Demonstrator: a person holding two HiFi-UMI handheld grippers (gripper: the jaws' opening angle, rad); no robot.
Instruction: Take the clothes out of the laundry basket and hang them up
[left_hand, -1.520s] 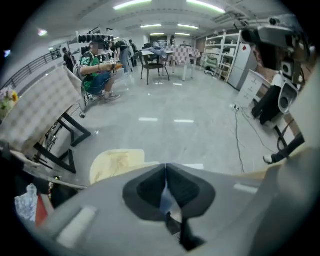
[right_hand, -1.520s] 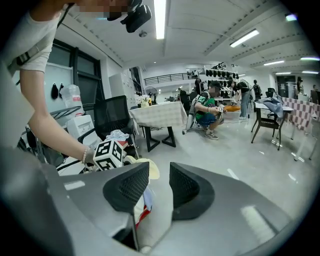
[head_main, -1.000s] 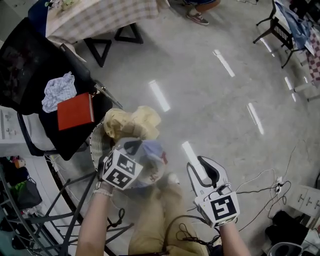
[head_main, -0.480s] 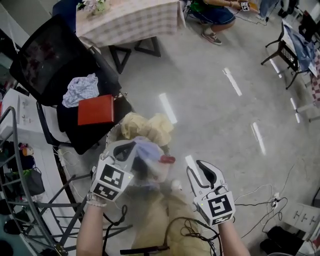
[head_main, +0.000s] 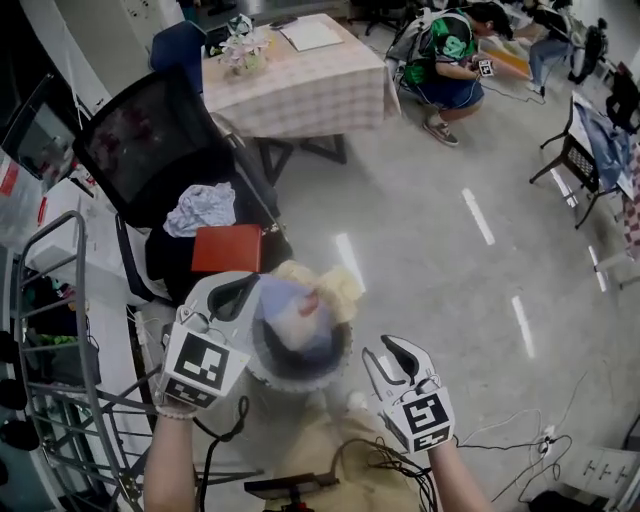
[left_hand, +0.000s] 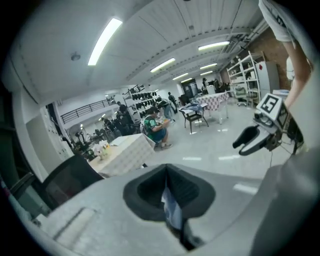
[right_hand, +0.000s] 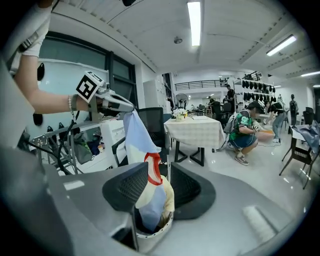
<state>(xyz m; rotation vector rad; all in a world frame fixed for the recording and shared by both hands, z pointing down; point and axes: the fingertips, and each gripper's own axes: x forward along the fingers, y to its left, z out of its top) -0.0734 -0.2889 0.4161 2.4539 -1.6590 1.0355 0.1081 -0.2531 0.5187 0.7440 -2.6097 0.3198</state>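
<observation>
My left gripper (head_main: 250, 290) is shut on a light-blue garment with red trim (head_main: 290, 320) and holds it up above the white laundry basket (head_main: 292, 381). In the left gripper view a strip of blue cloth (left_hand: 170, 207) is pinched between the closed jaws. A yellow cloth (head_main: 338, 287) lies in the basket behind the garment. In the right gripper view the garment (right_hand: 136, 135) hangs from the left gripper (right_hand: 125, 106) down into the basket (right_hand: 152, 235). My right gripper (head_main: 390, 352) is to the right of the basket, its jaws opening, with nothing between them.
A black office chair (head_main: 140, 150) behind the basket carries a pale crumpled cloth (head_main: 200, 208) and a red folder (head_main: 227, 248). A checked-cloth table (head_main: 300, 85) stands beyond it. A metal rack (head_main: 60, 330) is at the left. A person (head_main: 445, 60) crouches far off. Cables (head_main: 520, 430) lie on the floor.
My left gripper has lifted the blue garment higher out of the basket. The head view has tilted up and shows more of the room. The right gripper has hardly moved.
</observation>
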